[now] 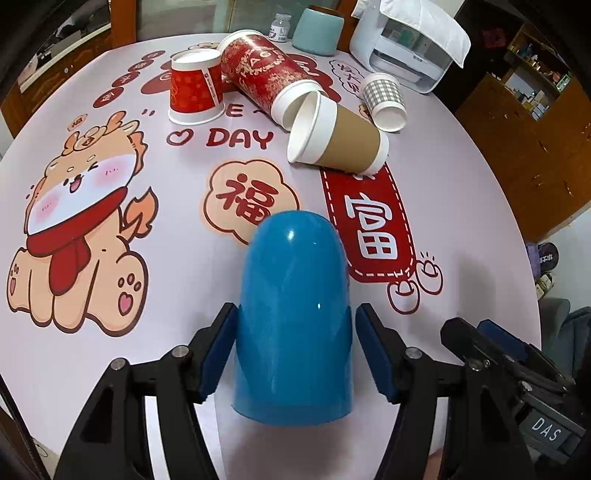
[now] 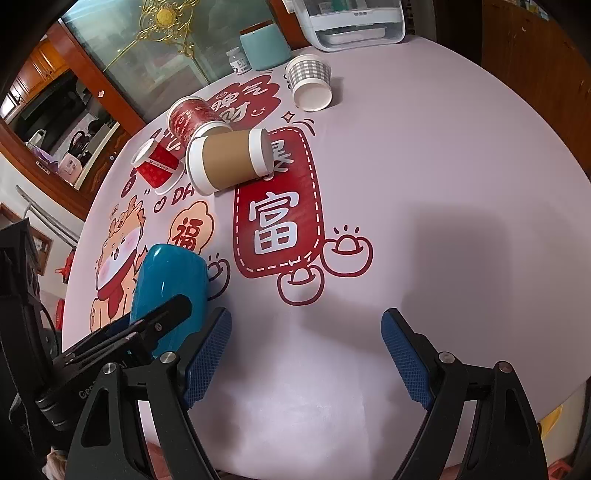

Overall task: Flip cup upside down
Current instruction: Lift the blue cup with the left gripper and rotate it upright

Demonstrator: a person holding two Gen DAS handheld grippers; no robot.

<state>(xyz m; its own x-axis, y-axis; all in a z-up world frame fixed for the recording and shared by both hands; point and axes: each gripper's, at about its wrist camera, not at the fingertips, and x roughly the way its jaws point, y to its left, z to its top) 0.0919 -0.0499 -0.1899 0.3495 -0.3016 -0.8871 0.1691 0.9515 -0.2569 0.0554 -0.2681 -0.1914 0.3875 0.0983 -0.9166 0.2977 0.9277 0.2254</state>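
Round table (image 1: pixel 192 332), cartoon-print cloth; wooden cabinets (image 1: pixel 517 122) behind. Left hand-held gripper (image 1: pixel 295 347) spread around upside-down blue cup (image 1: pixel 293 317); right hand-held gripper (image 2: pixel 306 350) wide, empty.

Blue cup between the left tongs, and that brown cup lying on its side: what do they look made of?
Blue cup: probably glazed ceramic or hard plastic. It is glossy and smooth, with sharp light glints; the look does not settle which.

Brown cup: paper, matte. It has a white rolled rim, a white inside and a tan sleeve, likely cardboard.

Left tongs: their pads look like textured blue rubber.

Paper cups (image 1: pixel 334 136) scattered on printed tablecloth (image 1: pixel 110 350), teal jar (image 1: pixel 317 31), perhaps a printer (image 1: pixel 402 48).
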